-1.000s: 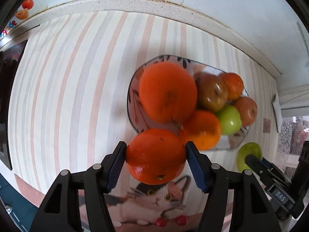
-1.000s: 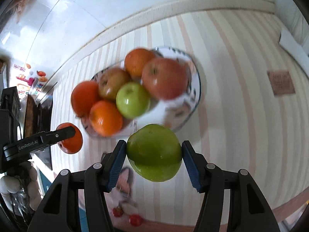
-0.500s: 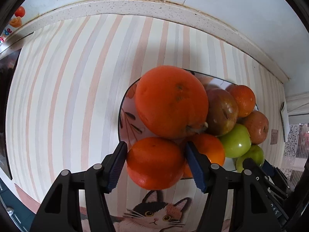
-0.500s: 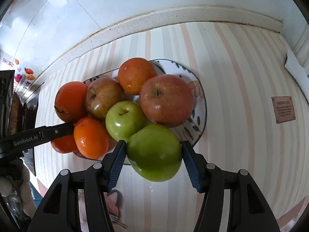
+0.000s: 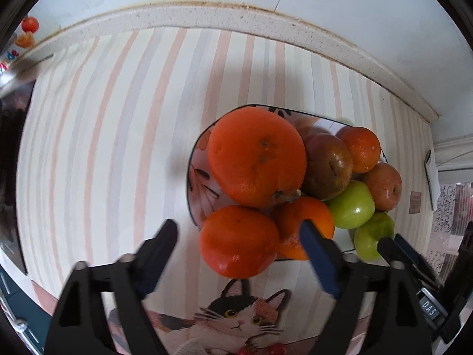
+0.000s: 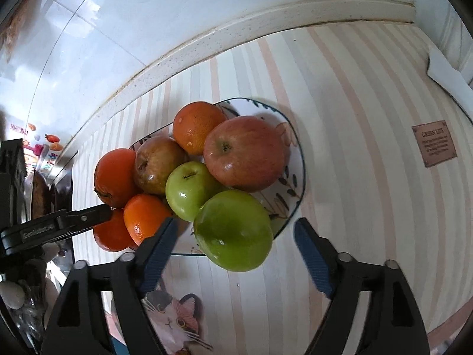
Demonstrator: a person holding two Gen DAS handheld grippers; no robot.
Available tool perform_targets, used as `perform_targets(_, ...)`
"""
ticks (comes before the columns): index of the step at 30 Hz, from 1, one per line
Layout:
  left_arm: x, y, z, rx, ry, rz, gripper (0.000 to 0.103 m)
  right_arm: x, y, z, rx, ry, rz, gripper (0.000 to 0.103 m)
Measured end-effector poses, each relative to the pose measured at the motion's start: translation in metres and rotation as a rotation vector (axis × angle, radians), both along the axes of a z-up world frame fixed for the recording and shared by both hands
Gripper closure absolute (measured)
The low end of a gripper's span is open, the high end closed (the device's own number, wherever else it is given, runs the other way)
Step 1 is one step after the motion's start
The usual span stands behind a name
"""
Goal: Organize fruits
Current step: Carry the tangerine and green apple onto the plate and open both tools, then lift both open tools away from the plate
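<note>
A patterned plate [image 5: 199, 159] [image 6: 297, 159] holds several oranges and apples in a heap. My left gripper [image 5: 239, 242] is open, its fingers apart on either side of an orange [image 5: 239, 241] that lies at the plate's near left edge. My right gripper [image 6: 235, 236] is open around a green apple [image 6: 233, 230] that lies at the plate's near rim. A large orange [image 5: 255, 156], a second green apple [image 6: 190, 186] and a red apple [image 6: 245, 153] sit in the heap. The left gripper also shows in the right wrist view [image 6: 68, 222].
The plate stands on a striped mat [image 5: 118, 133] with a cat picture [image 5: 233, 316] at its near edge. A raised counter ledge [image 5: 207, 17] and tiled wall run behind. A dark appliance [image 5: 11, 153] is at the left. A small brown label [image 6: 434, 143] lies on the right.
Both grippers moved in over the plate and opened. The orange and the green apple left the fingers and now lie at the plate's near edge.
</note>
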State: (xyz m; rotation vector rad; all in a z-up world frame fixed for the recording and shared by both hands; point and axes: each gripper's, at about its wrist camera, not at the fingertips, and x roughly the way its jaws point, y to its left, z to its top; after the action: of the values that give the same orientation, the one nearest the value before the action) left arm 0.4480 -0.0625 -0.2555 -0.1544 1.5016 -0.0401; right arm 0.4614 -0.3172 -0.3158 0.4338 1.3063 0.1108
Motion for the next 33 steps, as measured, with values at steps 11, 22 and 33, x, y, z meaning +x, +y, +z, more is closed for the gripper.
perform_targets(11, -0.053, -0.002, 0.053, 0.056, -0.093, -0.05, 0.016, -0.018, 0.018, 0.063, -0.174, -0.095, 0.05, 0.006)
perform_targets(22, -0.103, -0.003, 0.11, 0.056, -0.193, -0.071, 0.016, -0.067, 0.03, 0.131, -0.216, -0.189, 0.059, 0.006)
perform_targets(33, -0.141, -0.007, 0.166, 0.064, -0.309, -0.109, 0.016, -0.119, 0.034, 0.204, -0.203, -0.296, 0.028, 0.006)
